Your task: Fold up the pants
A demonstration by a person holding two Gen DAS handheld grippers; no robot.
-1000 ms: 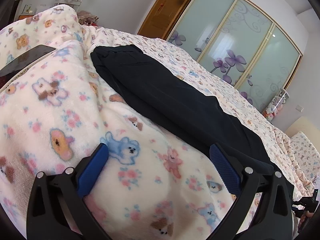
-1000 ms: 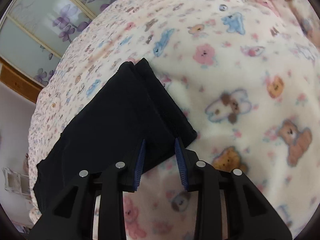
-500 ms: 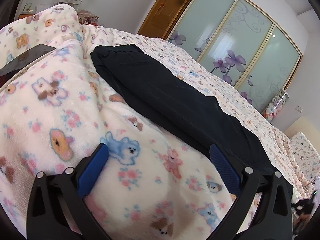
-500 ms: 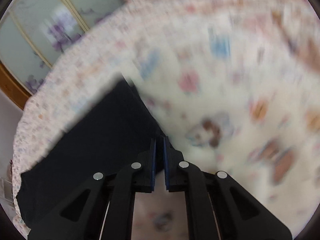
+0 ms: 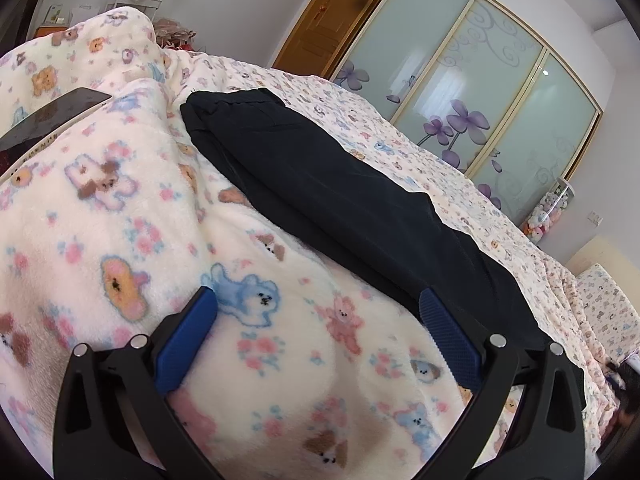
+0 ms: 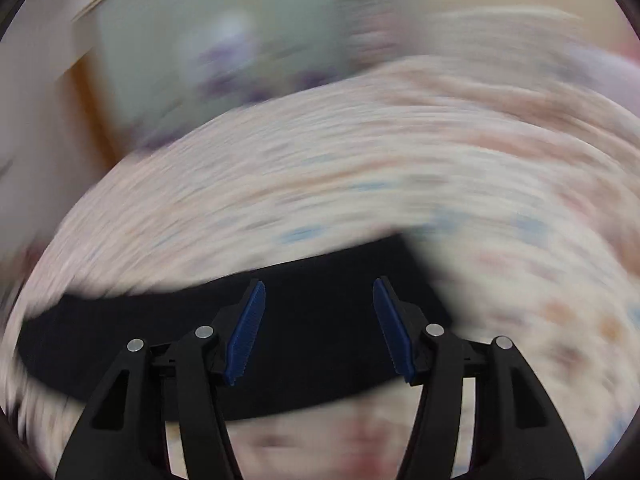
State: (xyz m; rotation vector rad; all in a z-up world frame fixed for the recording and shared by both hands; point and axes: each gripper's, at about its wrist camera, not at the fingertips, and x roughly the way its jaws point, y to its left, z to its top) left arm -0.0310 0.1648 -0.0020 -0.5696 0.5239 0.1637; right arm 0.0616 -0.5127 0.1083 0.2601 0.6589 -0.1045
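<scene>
The black pants (image 5: pixel 344 200) lay as one long strip across the bed (image 5: pixel 400 128), legs apparently stacked; the crosswise folds remained. The left gripper (image 5: pixel 318 308) hovered wide, empty. The right gripper (image 6: pixel 319 308), fingers just opened, held nothing above the pants' end.

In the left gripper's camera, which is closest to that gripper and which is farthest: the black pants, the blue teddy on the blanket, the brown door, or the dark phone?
From the left gripper:
1. Blue teddy, printed on the blanket just ahead of the fingers.
2. Black pants, to the right, stretching away across the bed.
3. Dark phone, far left on the blanket.
4. Brown door, on the back wall.
</scene>
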